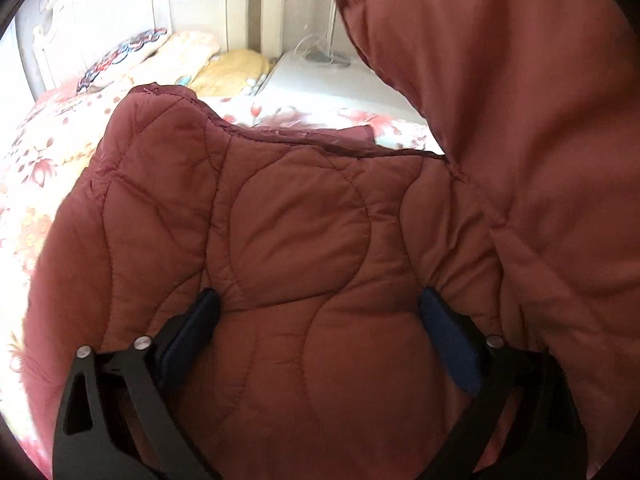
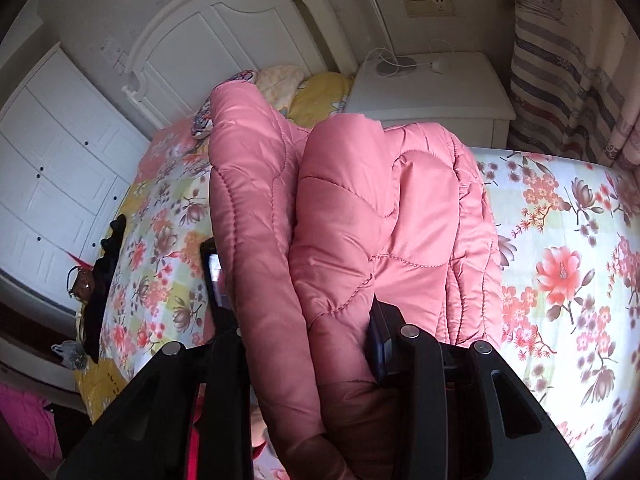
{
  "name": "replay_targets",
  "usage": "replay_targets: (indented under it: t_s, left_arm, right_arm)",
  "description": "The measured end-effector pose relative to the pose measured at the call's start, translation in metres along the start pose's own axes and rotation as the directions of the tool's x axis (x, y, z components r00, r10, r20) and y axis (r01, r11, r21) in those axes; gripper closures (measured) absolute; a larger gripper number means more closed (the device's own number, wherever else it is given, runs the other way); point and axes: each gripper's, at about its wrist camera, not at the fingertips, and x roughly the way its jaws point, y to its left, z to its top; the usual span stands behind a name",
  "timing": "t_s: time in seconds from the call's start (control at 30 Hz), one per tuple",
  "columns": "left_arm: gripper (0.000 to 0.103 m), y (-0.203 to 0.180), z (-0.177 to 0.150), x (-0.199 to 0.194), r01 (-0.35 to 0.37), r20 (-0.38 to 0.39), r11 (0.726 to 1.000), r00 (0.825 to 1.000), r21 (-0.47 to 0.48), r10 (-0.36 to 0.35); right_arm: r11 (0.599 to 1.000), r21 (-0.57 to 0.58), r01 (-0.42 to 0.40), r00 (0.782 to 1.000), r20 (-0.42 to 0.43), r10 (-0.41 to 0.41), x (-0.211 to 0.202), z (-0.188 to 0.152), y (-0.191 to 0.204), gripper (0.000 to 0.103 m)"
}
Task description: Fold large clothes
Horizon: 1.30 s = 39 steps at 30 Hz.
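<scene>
A large pink quilted puffer jacket [image 1: 304, 232] fills the left wrist view and hangs over the floral bed [image 1: 44, 152]. My left gripper [image 1: 320, 304] has its blue-padded fingers [image 1: 448, 336] wide apart, with a thick bunch of the jacket pressed between them. A sleeve or side of the jacket [image 1: 520, 100] hangs at the upper right. In the right wrist view my right gripper [image 2: 296, 292] holds a thick fold of the jacket [image 2: 360, 220] between its fingers, lifted above the bed [image 2: 560, 260].
A white headboard [image 2: 224, 32] and pillows [image 2: 316, 96] are at the far end. A white nightstand [image 2: 432, 88] with a cable stands beside a striped curtain [image 2: 560, 60]. White cabinets [image 2: 52, 168], dark items and glasses [image 2: 80, 280] are at the bed's left edge.
</scene>
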Motion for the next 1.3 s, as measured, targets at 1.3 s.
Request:
replay_targets:
  t_s: [1.3]
  left_arm:
    - [0.008,0.180,-0.018,-0.030,-0.070,0.047,0.992,0.996,-0.109,0.075]
  right_arm:
    - [0.996,0.018,0.093,0.995,-0.040,-0.092,0.141,-0.045,0.106,0.034]
